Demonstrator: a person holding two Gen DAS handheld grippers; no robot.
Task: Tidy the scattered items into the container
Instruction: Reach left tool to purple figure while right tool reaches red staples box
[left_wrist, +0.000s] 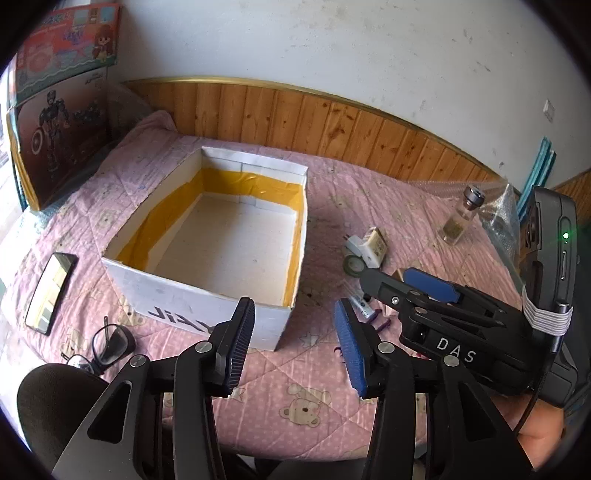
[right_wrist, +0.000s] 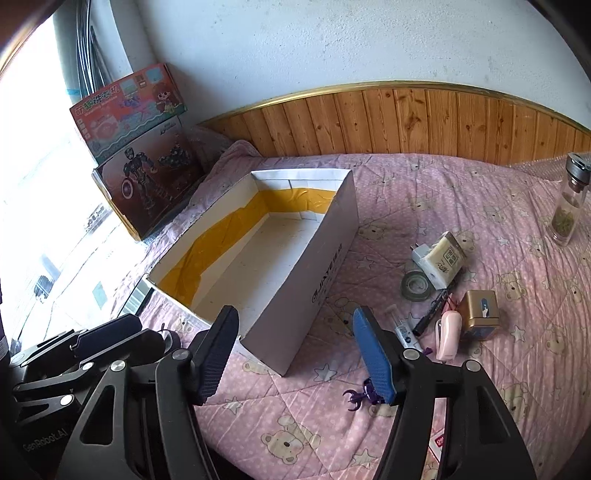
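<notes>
An open white cardboard box (left_wrist: 177, 295) (right_wrist: 325, 258) with yellow tape inside stands empty on the pink bedspread. Right of it lie scattered items: a tape roll (right_wrist: 416, 285), a tissue pack (right_wrist: 445, 260) on a white charger, a black pen (right_wrist: 430, 312), a small tube (right_wrist: 404, 330), a pink stapler-like item (right_wrist: 447, 334), a gold tin (right_wrist: 480, 314) and a purple toy scorpion (right_wrist: 364, 397). Black glasses (left_wrist: 107, 341) and a phone (left_wrist: 50, 290) lie left of the box. My left gripper (left_wrist: 293, 343) is open before the box. My right gripper (right_wrist: 295, 352) (left_wrist: 410, 284) is open and empty.
Toy boxes (right_wrist: 144, 155) lean at the bed's far left corner. A glass bottle (right_wrist: 567, 205) stands at the far right beside bubble wrap (left_wrist: 502, 214). A wooden panelled wall (right_wrist: 406, 118) runs behind the bed. A bright window is at the left.
</notes>
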